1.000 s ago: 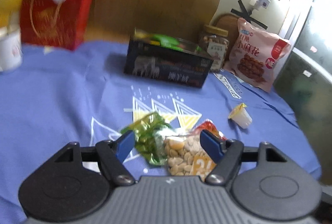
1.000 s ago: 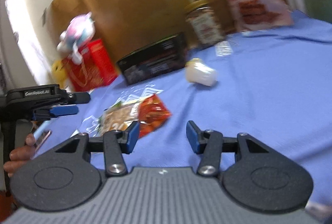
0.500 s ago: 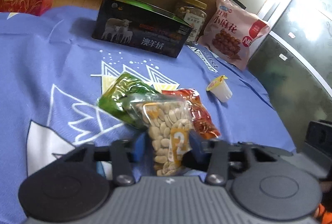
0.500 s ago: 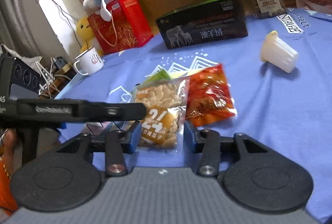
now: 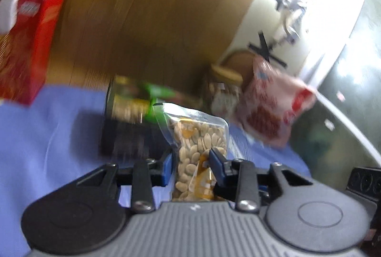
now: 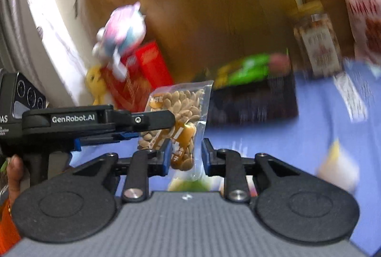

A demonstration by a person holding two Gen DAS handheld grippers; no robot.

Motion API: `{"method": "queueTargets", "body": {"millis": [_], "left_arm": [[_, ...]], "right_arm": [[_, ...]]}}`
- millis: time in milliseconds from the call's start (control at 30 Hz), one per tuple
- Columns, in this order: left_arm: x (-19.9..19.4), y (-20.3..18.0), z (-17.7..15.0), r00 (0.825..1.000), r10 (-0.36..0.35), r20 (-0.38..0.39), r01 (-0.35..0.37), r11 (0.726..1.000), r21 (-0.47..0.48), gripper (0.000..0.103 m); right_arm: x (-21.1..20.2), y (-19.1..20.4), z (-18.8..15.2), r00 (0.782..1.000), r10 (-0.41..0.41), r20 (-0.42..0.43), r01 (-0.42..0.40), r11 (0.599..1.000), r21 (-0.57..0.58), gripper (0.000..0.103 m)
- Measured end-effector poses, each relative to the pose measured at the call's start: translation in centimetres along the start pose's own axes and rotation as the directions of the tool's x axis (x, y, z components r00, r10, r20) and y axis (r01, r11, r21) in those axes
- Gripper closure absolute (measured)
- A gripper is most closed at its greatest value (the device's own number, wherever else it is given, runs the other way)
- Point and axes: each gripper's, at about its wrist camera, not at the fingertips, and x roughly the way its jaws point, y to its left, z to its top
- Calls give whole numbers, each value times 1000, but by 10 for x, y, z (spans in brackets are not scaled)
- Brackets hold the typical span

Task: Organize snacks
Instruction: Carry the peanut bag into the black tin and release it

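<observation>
My left gripper [image 5: 191, 165] is shut on a clear seed packet [image 5: 198, 138] with an orange label and holds it up above the blue cloth. In the right wrist view the same packet [image 6: 181, 111] hangs from the left gripper's fingers [image 6: 152, 120], in the gap of my right gripper [image 6: 185, 157], which is open with its jaws apart on either side of the packet's lower end. A dark box [image 5: 128, 130] with green snack bags inside stands behind; it also shows in the right wrist view [image 6: 252, 104]. A green packet [image 6: 190, 185] lies on the cloth below.
A nut jar [image 6: 316, 47] and a pink snack bag [image 6: 357, 2] stand at the back right. A red bag [image 6: 138, 76] with a plush toy [image 6: 121, 28] is at the back left. A small jelly cup [image 6: 338, 168] lies on the blue cloth [image 6: 309, 133]. Views are motion-blurred.
The left gripper has lifted the seed packet off the cloth and raised it toward the dark box. The right gripper has come up beside it, jaws still apart around the packet.
</observation>
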Motion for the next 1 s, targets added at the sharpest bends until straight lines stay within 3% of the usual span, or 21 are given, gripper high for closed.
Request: {"method": "queueTargets", "body": {"millis": [100, 233, 333, 400, 500, 633, 800, 900, 1000], "left_arm": [[40, 1, 34, 1000, 14, -4, -14, 1000, 4, 72], [90, -6, 54, 999, 28, -21, -27, 999, 37, 71], [126, -6, 53, 994, 32, -109, -30, 999, 17, 67], [137, -9, 47, 991, 62, -114, -59, 998, 34, 58], [124, -11, 47, 991, 110, -72, -105, 992, 64, 57], [72, -11, 39, 995, 93, -24, -91, 993, 72, 57], [20, -12, -2, 993, 69, -99, -59, 994, 96, 57], [1, -12, -34, 987, 14, -163, -4, 998, 65, 57], [-12, -16, -61, 973, -60, -221, 68, 997, 26, 58]], "right_arm": [[28, -13, 37, 998, -49, 39, 50, 998, -36, 73], [58, -40, 70, 989, -137, 48, 139, 990, -31, 74], [74, -60, 80, 978, -204, 37, 205, 978, -41, 68], [80, -68, 79, 956, -293, 24, 294, 953, -79, 66], [63, -70, 68, 929, -356, 103, 367, 924, -112, 64], [13, -77, 54, 946, -293, 140, 293, 956, 23, 64], [-44, -67, -5, 989, -147, 26, 142, 982, 125, 62], [-60, -51, -41, 994, -101, -32, 104, 991, 90, 62], [-64, -35, -72, 986, -139, -93, 139, 990, 0, 62]]}}
